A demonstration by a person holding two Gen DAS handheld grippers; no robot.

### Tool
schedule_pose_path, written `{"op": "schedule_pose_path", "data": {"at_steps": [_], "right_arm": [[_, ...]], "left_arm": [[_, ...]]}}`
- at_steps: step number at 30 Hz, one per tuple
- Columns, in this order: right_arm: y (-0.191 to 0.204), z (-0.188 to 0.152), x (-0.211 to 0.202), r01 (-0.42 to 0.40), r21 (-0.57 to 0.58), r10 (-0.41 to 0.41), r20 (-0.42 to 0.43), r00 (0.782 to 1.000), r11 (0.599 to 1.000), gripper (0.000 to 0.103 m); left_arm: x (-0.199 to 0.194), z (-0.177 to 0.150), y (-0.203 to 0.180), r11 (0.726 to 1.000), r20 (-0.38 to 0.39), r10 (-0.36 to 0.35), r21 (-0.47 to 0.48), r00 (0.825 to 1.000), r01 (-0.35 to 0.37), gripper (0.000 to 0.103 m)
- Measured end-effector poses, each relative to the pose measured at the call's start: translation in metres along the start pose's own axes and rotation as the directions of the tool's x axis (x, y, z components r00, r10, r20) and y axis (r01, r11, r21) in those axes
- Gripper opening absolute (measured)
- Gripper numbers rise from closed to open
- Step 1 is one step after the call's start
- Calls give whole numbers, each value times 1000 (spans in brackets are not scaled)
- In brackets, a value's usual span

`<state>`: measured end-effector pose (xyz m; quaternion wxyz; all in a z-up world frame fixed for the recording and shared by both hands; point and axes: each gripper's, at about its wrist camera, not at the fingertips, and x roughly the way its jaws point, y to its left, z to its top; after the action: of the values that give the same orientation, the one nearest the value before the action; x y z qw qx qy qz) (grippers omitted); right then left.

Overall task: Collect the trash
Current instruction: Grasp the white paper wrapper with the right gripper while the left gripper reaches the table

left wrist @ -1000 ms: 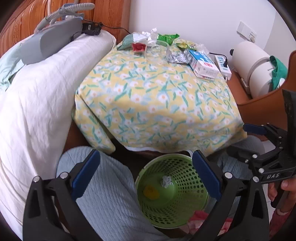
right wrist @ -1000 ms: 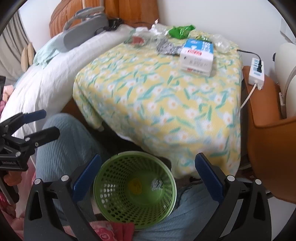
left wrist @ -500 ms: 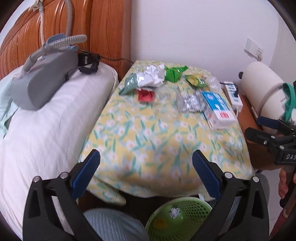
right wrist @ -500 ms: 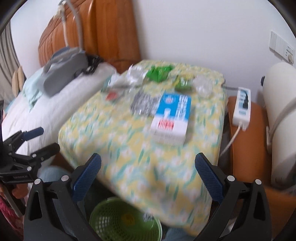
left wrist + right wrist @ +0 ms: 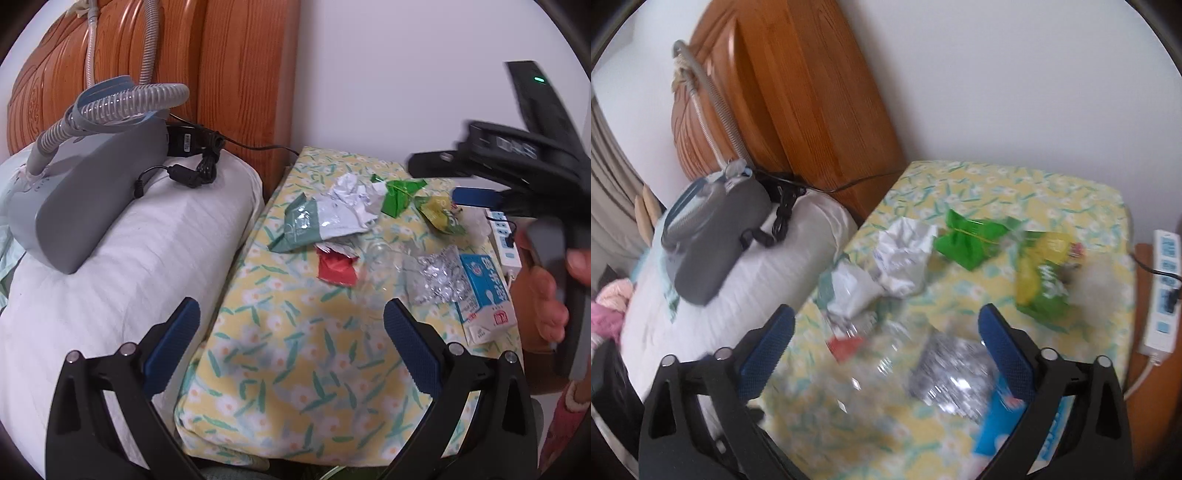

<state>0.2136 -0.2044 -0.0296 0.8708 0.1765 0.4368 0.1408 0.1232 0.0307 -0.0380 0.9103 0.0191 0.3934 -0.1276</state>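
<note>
Carved wooden headboard behind white pillow; grey machine with ribbed hose lying on that pillow, black power adapter beside. White power strip right of floral yellow tablecloth.

Both wrist views tilt down (right nearer) over the littered table.

Glossy wooden headboard; crinkled shiny foil.

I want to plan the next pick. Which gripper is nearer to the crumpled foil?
Right. The right gripper hangs just over the crumpled foil, jaws closing, nothing between them. The left gripper is farther back, with the foil up to its right.
</note>
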Motion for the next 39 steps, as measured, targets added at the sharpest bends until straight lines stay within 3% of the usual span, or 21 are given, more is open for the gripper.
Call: {"op": "schedule_pose_path", "data": {"at_steps": [4, 9, 15, 24, 25, 28, 34, 39], "right_arm": [[-8, 21, 39, -8, 125, 16, -67, 998, 992, 88], [-17, 27, 69, 55, 241, -26, -119, 993, 969, 89], [-10, 29, 103, 180, 249, -132, -197, 971, 952, 89], [-9, 23, 135, 252, 246, -186, -264, 947, 936, 90], [-10, 23, 136, 244, 249, -177, -263, 949, 937, 88], [-12, 24, 136, 218, 250, -153, -256, 955, 943, 65], [-14, 27, 128, 158, 260, -96, -238, 967, 953, 59], [-15, 34, 99, 116, 251, -76, -164, 984, 961, 58]], "left_arm": [[9, 3, 10, 999, -13, -20, -40, 1000, 19, 95], [19, 3, 15, 999, -25, -10, -40, 1000, 9, 95], [23, 3, 21, 999, -33, -7, -54, 999, 5, 95], [21, -1, 26, 999, -39, 3, -40, 999, -4, 95], [22, -2, 27, 999, -40, 4, -40, 999, -5, 95], [23, -3, 31, 999, -48, 1, -52, 999, -3, 95], [28, -1, 35, 998, -54, 5, -65, 999, -9, 95], [37, 7, 32, 999, -60, -7, -50, 998, 4, 95]]}}
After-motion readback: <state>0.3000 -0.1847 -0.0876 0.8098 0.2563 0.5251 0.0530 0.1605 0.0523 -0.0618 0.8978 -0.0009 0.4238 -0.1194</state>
